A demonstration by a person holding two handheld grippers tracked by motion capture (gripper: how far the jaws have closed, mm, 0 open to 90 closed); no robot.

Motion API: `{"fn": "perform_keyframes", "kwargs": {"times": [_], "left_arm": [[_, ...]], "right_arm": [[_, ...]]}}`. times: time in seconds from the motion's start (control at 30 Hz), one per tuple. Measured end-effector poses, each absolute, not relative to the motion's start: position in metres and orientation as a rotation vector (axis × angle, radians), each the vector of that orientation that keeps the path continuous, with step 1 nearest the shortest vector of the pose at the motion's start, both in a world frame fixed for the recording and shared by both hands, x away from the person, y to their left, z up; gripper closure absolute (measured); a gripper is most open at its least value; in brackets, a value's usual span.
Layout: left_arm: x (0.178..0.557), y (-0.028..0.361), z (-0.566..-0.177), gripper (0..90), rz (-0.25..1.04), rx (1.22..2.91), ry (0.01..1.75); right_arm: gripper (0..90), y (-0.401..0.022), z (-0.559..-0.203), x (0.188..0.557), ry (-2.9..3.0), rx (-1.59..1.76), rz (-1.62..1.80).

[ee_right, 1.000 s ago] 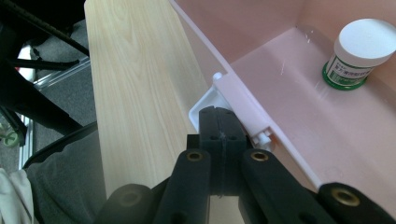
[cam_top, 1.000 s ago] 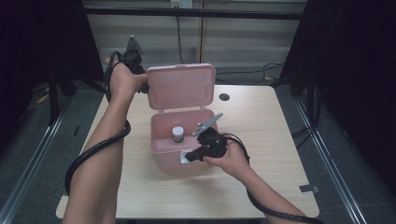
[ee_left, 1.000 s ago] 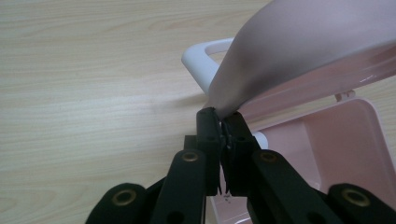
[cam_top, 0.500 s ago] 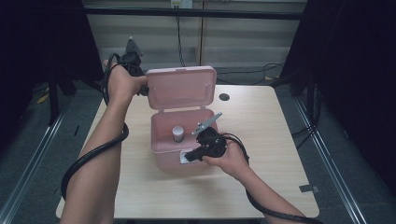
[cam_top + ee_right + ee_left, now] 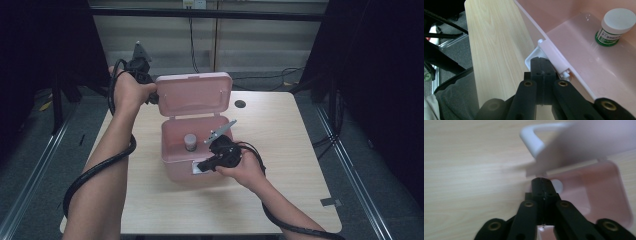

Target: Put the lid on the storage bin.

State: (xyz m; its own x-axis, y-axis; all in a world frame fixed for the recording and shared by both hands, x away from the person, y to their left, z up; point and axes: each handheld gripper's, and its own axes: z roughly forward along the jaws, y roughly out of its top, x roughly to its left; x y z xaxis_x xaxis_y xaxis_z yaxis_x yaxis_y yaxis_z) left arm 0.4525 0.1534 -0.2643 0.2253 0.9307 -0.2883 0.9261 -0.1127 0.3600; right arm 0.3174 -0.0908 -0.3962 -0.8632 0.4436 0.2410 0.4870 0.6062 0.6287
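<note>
A pink box [image 5: 170, 152] stands on the table with its lid [image 5: 195, 95] raised upright at the back. Inside it sits a small white-capped jar [image 5: 190, 141], whose green label is clear in the right gripper view [image 5: 616, 25]. My left gripper [image 5: 153, 97] is at the lid's left edge; in its own view the jaws [image 5: 543, 182] have just closed fully, with nothing between them, their tips right under the blurred lid [image 5: 586, 145]. My right gripper [image 5: 201, 168] is shut, its tips [image 5: 543, 60] against the white latch [image 5: 554, 58] on the box's front wall.
The wooden table [image 5: 290, 200] has a small round hole [image 5: 240, 104] behind the box on the right. A white handle [image 5: 531, 142] sticks out from the lid. Both cables trail off the near side. Dark floor and rails surround the table.
</note>
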Motion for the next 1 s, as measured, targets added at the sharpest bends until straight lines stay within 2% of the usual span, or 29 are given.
{"fn": "perform_keyframes", "kwargs": {"times": [0.03, 0.1, 0.2, 0.53, 0.7, 0.77, 0.9, 1.0], "left_arm": [[0.452, 0.154, -0.265, 90.0, -0.03, 2.019, 1.698], [0.449, 0.151, -0.265, 90.0, 0.072, 2.086, 1.698], [0.447, 0.152, -0.267, 90.0, 0.032, 2.068, 1.688], [0.446, 0.165, -0.268, 90.0, 0.092, 2.049, 1.696], [0.46, 0.173, -0.267, 90.0, 0.13, 2.013, 1.685], [0.464, 0.173, -0.27, 86.9, 0.086, 2.007, 1.674], [0.469, 0.166, -0.272, 73.0, 0.198, 2.029, 1.591], [0.474, 0.164, -0.274, 68.6, 0.201, 2.01, 1.574]], "right_arm": [[90.0, -0.09, -0.396, 0.317, -2.755, -0.817, -1.108], [90.0, -0.09, -0.396, 0.318, -2.753, -0.82, -1.114], [90.0, -0.089, -0.396, 0.318, -2.754, -0.82, -1.114], [90.0, -0.089, -0.396, 0.318, -2.762, -0.814, -1.114], [90.0, -0.089, -0.396, 0.318, -2.761, -0.817, -1.112], [90.0, -0.089, -0.397, 0.318, -2.765, -0.809, -1.112], [90.0, -0.091, -0.398, 0.321, -2.741, -0.796, -1.121], [90.0, -0.091, -0.397, 0.32, -2.741, -0.796, -1.115]]}}
